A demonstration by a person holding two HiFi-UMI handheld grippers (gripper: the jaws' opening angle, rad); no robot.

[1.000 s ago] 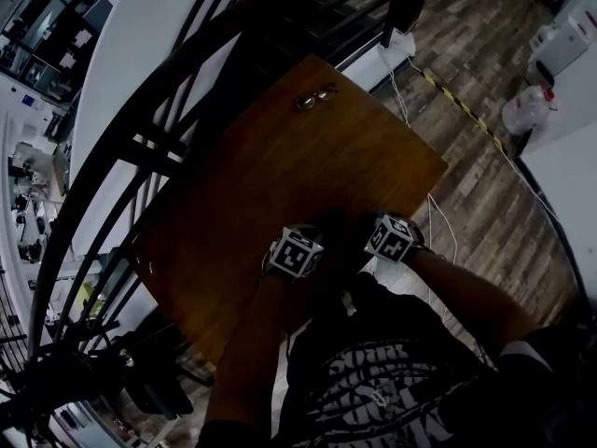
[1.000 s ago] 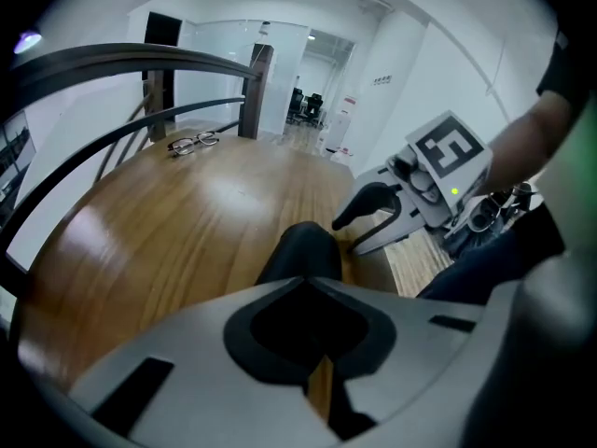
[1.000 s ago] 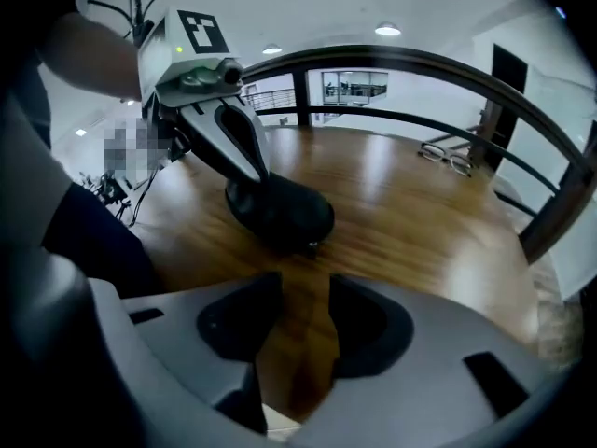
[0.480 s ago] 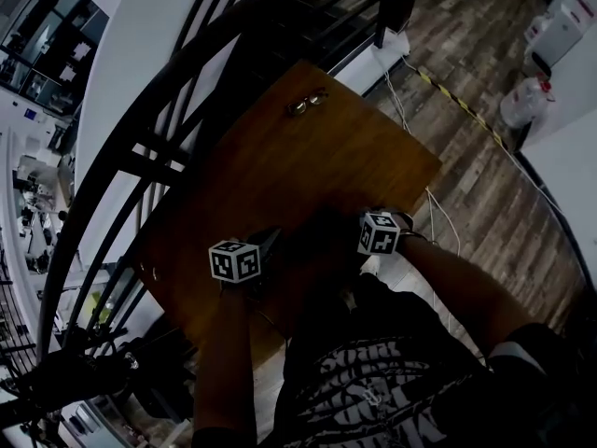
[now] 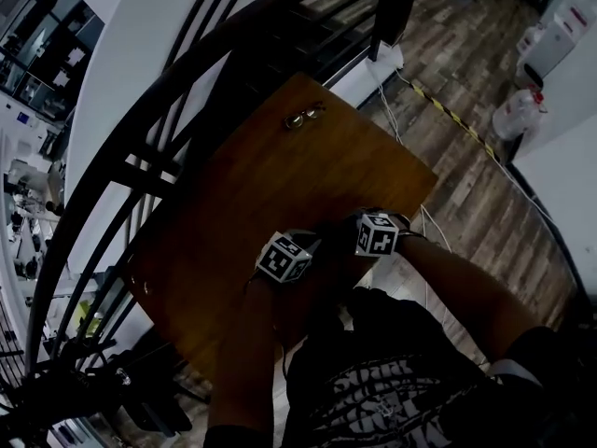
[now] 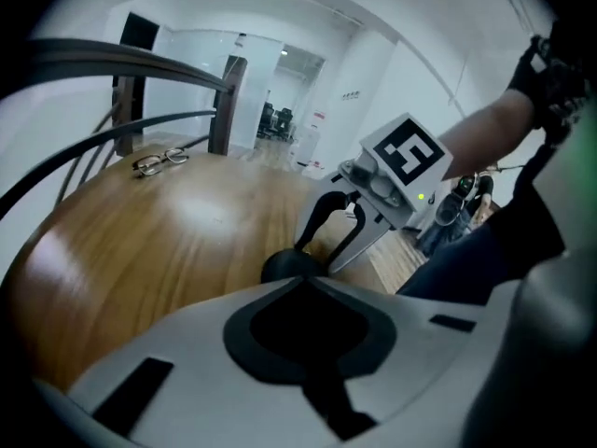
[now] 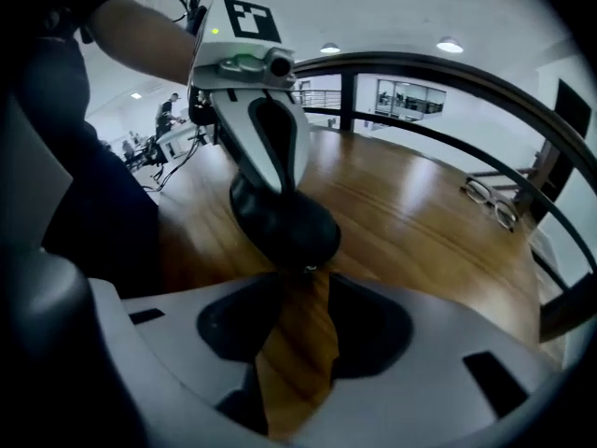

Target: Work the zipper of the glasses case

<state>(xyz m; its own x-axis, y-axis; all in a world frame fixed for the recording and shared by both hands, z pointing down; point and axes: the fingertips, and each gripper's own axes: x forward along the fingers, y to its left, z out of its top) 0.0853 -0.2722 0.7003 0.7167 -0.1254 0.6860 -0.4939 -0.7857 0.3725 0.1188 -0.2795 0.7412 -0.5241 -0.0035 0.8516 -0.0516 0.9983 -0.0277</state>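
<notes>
My right gripper stands partly open. Its jaws have just been spreading, with only bare wood between them and the dark glasses case just past the tips. My left gripper is closed tight, its tips down on the case from the other side. Whether it pinches anything there I cannot tell. The case lies near the table's near edge, close to my body, so I have little room on that side. Beyond it the tabletop runs bare up to the glasses at the far edge. A black railing curves round the far and left sides. On the right the table edge drops to plank floor.
</notes>
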